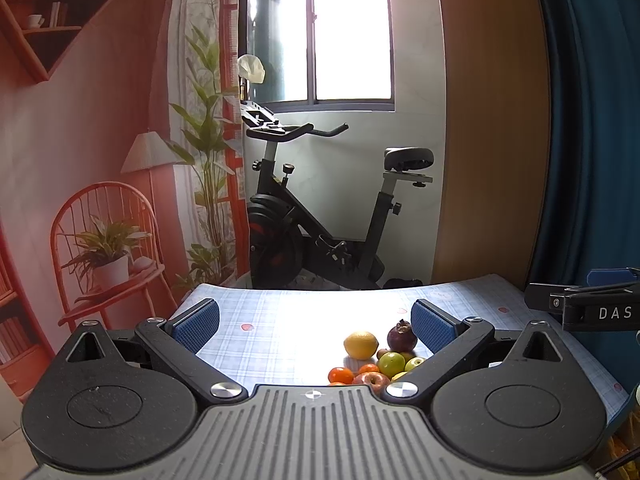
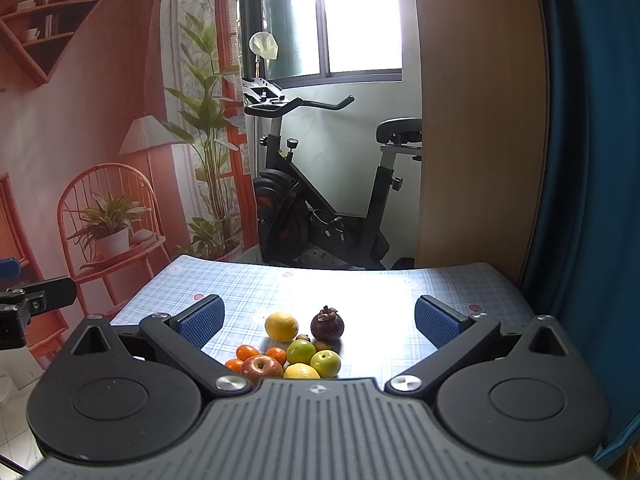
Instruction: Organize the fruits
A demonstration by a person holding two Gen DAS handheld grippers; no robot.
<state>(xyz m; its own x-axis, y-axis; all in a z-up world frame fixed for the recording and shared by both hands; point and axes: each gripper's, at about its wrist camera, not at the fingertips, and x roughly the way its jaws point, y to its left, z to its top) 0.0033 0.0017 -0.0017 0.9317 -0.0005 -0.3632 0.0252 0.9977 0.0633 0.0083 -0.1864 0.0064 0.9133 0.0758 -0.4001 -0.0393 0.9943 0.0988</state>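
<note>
On the checked tablecloth (image 2: 360, 288), a cluster of fruit lies near the near edge. The landmark is the dark purple mangosteen (image 2: 327, 324), which sits at the far right of the cluster. Just left of the mangosteen lies a yellow lemon (image 2: 281, 326). Nearer the camera than the mangosteen sit two green apples (image 2: 301, 352) (image 2: 325, 363), touching each other. Left of the green apples lie three small tangerines (image 2: 247, 352) (image 2: 276, 355) (image 2: 234, 365) and a red apple (image 2: 261, 367). A second yellow fruit (image 2: 301, 372) lies below the green apples, partly hidden by the gripper body. A small brown fruit (image 2: 303, 337) sits between the lemon and the mangosteen; its kind cannot be told.

The right gripper (image 2: 320, 322) hangs above the cluster with its blue pads (image 2: 202, 322) spread wide; nothing is held. The left gripper (image 1: 316, 322) is likewise spread wide and holds nothing. In the left wrist view the mangosteen (image 1: 401, 336) lies just beside the right-hand pad (image 1: 432, 326), and the lemon (image 1: 361, 345) lies left of the mangosteen.

Beyond the table, behind the mangosteen, stands an exercise bike (image 2: 320, 200).
</note>
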